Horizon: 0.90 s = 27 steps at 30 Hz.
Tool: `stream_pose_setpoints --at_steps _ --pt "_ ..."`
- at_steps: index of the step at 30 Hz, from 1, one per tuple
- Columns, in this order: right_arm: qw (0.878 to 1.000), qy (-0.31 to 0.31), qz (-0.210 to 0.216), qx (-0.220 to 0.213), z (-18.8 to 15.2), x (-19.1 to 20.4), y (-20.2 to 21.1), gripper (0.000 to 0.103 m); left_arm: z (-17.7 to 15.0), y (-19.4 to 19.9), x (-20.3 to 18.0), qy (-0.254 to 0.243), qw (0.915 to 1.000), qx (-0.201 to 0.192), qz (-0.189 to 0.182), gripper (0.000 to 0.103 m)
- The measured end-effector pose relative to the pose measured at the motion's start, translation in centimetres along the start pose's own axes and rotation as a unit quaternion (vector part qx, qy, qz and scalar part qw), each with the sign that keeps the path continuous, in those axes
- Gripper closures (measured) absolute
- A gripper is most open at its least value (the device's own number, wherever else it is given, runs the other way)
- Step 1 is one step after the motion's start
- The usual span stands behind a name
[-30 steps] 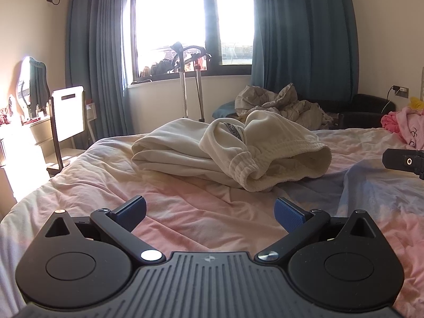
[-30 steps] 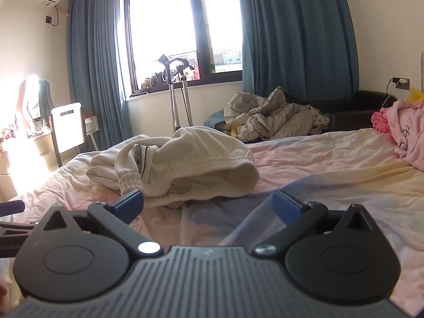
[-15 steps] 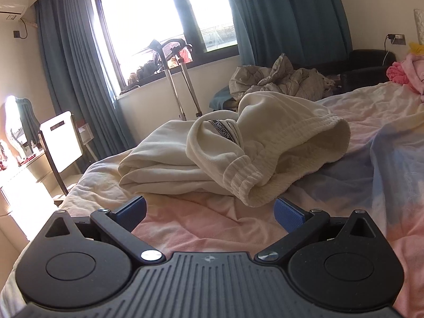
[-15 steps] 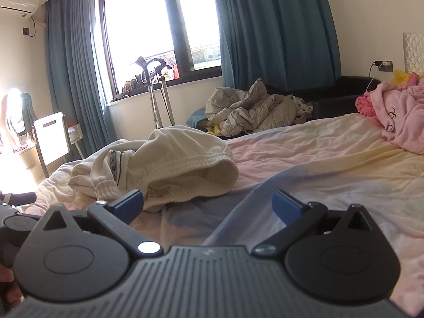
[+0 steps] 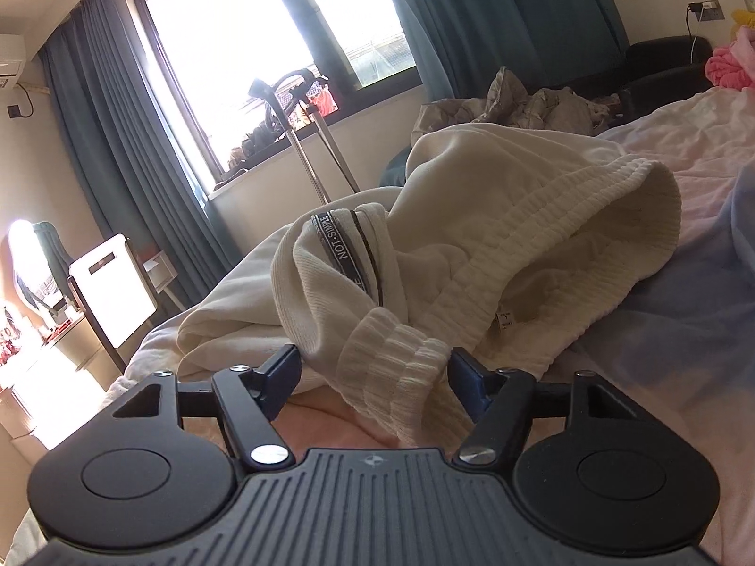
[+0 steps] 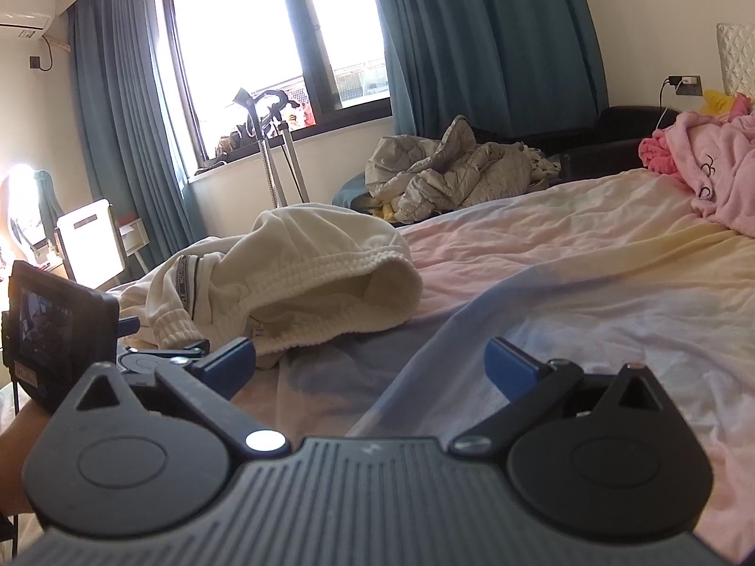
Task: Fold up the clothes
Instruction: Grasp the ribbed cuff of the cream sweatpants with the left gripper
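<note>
1. A cream garment (image 5: 495, 236), crumpled in a heap, is seen lying on a bed (image 6: 590, 283) covered by a pastel pink, yellow and blue sheet; its wide elastic waistband is turned open toward the cameras, and a dark printed tape runs down a folded section.
2. The left gripper (image 5: 375, 377) is shown with its blue-padded jaws spread to either side of a ribbed cuff (image 5: 396, 377) of the garment; the cuff is framed between the two pads, close to the right one, though firm contact cannot be told; nothing is pinched.
3. The right gripper (image 6: 370, 361) is held low over the sheet with its jaws spread wide and nothing between them; the garment is seen ahead and to its left, its hem just beyond the left pad; whether pad and cloth touch cannot be told.
4. In the right wrist view the rear of the left gripper, with a small lit screen (image 6: 45, 325), is visible at the left edge, just beside the garment's cuff.
5. A pink blanket (image 6: 712, 179) is piled at the far right of the bed, well apart from the garment; a rumpled grey quilt (image 6: 453, 174) is seen beyond the bed, beneath a bright window (image 6: 278, 42) framed by teal curtains (image 6: 486, 47).
</note>
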State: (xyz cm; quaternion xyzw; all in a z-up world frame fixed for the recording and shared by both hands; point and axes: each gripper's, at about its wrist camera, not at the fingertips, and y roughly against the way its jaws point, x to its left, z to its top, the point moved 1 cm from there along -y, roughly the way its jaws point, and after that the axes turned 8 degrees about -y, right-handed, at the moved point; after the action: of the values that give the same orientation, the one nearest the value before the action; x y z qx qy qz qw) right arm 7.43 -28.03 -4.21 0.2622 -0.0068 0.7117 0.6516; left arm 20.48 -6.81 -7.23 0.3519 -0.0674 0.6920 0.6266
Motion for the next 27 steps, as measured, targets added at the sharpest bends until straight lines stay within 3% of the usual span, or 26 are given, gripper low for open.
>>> stream_pose_setpoints --at_steps 4,8,16,21,27 --pt "1.000 -0.005 0.006 0.003 -0.2 -0.3 -0.5 0.000 0.5 0.8 1.1 0.026 0.9995 -0.016 0.000 0.059" --pt "1.000 -0.004 0.009 -0.004 -0.1 -0.3 -0.1 0.000 0.9 3.3 2.4 0.038 0.9977 -0.055 -0.009 0.062" --pt "1.000 0.003 0.012 -0.015 0.1 0.0 0.9 0.000 0.2 11.1 5.2 0.089 0.9885 -0.101 -0.069 0.065" --pt "1.000 0.016 0.017 -0.014 -0.2 0.6 1.3 0.000 -2.2 14.9 8.2 0.131 0.9832 -0.095 -0.086 0.065" --pt "0.999 0.040 0.024 -0.007 -1.0 1.4 1.2 0.000 -5.7 13.8 11.1 0.153 0.9805 -0.044 -0.115 0.063"
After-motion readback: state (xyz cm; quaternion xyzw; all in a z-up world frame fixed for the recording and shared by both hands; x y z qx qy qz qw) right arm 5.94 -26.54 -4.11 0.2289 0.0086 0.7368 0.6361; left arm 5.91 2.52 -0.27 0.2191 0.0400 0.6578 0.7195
